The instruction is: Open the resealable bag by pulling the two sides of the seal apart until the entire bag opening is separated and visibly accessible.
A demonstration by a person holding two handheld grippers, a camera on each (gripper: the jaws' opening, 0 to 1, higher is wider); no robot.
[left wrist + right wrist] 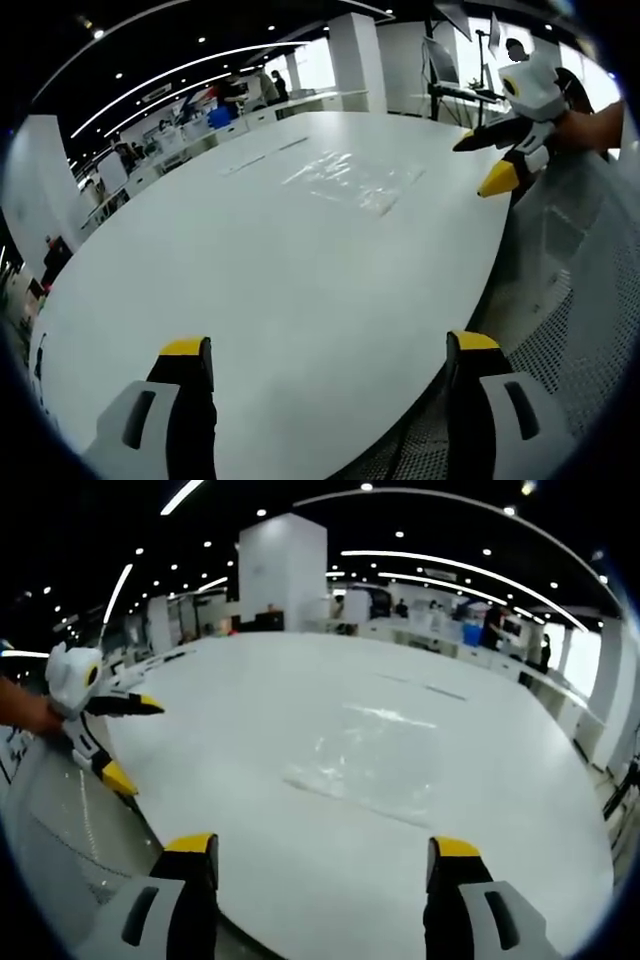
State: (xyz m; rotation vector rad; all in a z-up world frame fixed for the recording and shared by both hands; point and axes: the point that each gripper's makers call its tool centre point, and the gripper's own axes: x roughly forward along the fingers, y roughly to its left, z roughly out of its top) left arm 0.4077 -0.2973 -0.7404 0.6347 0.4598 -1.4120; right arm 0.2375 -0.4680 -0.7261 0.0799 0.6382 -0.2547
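A clear resealable bag (350,180) lies flat on the white table (250,290), hard to make out except for its glints. In the right gripper view the same bag (365,765) lies ahead of my right gripper (325,855), which stands open with nothing between its yellow-tipped fingers. My left gripper (330,350) is open too, held near the table's edge, well short of the bag. In the left gripper view the right gripper (490,160) hangs open at the upper right, held by a hand. The left gripper (125,740) appears at the left of the right gripper view, open.
The table edge curves along a grey mesh chair back (580,300). Desks, a white pillar (282,575) and people stand far behind in the office. Two thin strips (265,155) lie on the table's far part.
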